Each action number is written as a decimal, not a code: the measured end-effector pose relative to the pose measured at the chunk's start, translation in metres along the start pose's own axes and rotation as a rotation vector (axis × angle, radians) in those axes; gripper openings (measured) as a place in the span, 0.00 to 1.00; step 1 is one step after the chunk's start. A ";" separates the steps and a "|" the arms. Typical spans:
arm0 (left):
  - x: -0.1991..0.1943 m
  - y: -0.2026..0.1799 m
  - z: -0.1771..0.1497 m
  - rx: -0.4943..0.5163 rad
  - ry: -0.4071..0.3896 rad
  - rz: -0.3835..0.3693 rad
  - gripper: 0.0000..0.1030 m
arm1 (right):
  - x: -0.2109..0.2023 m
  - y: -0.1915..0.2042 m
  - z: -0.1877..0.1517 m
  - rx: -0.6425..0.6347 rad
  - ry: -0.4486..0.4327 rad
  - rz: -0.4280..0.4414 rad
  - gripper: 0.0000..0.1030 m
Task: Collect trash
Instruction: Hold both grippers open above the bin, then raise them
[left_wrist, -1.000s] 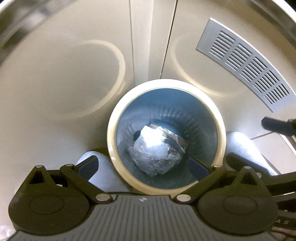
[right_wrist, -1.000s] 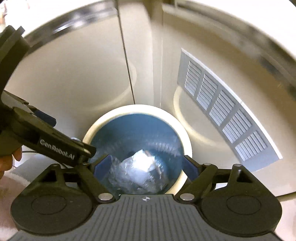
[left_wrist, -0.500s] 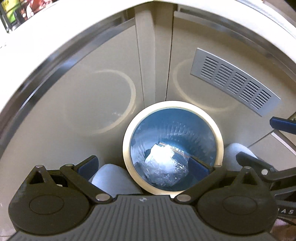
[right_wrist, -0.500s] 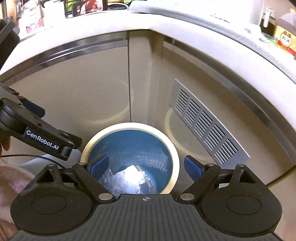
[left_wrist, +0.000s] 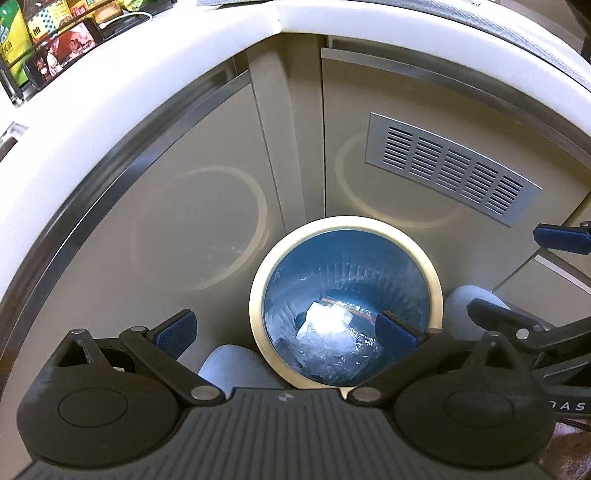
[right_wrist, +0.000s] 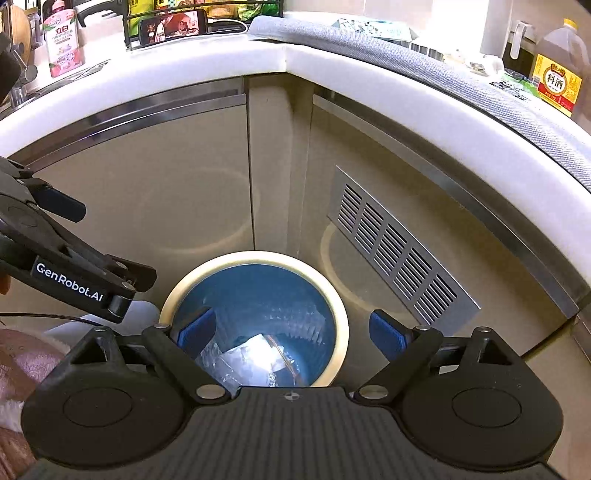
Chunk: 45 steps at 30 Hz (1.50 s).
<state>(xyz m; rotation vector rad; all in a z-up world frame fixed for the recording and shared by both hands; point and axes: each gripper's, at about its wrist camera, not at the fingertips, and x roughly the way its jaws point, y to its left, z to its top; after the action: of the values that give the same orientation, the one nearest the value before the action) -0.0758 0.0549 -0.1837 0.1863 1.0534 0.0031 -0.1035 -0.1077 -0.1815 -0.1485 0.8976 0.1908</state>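
Note:
A round bin with a cream rim and a blue liner stands on the floor in the corner of the cabinets. Crumpled clear plastic trash with white paper in it lies at the bottom. My left gripper hovers above the bin, open, with nothing between its blue pads. My right gripper also hangs over the bin, jaws wide and holding nothing, with the trash below them. The left gripper shows at the left of the right wrist view.
Beige cabinet doors meet in a corner behind the bin, one with a metal vent grille. A white countertop above carries bottles and a phone. Pale grey rounded shapes sit beside the bin.
Both grippers have risen and tilted up away from the bin, so the countertop has come into view. The trash lies in the bin throughout. The right jaws stand slightly wider.

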 end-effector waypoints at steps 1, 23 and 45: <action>0.000 0.000 0.000 -0.002 0.000 0.000 1.00 | 0.000 0.000 0.000 0.000 0.001 0.001 0.89; 0.008 0.003 -0.002 -0.024 0.029 -0.007 1.00 | 0.009 0.001 0.004 -0.002 0.025 0.014 0.91; -0.019 0.020 0.005 -0.082 -0.067 -0.012 1.00 | -0.038 -0.007 0.024 -0.001 -0.229 0.042 0.91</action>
<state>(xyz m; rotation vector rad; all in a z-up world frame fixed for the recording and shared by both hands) -0.0792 0.0716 -0.1615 0.1052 0.9860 0.0293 -0.1068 -0.1137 -0.1367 -0.1066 0.6729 0.2428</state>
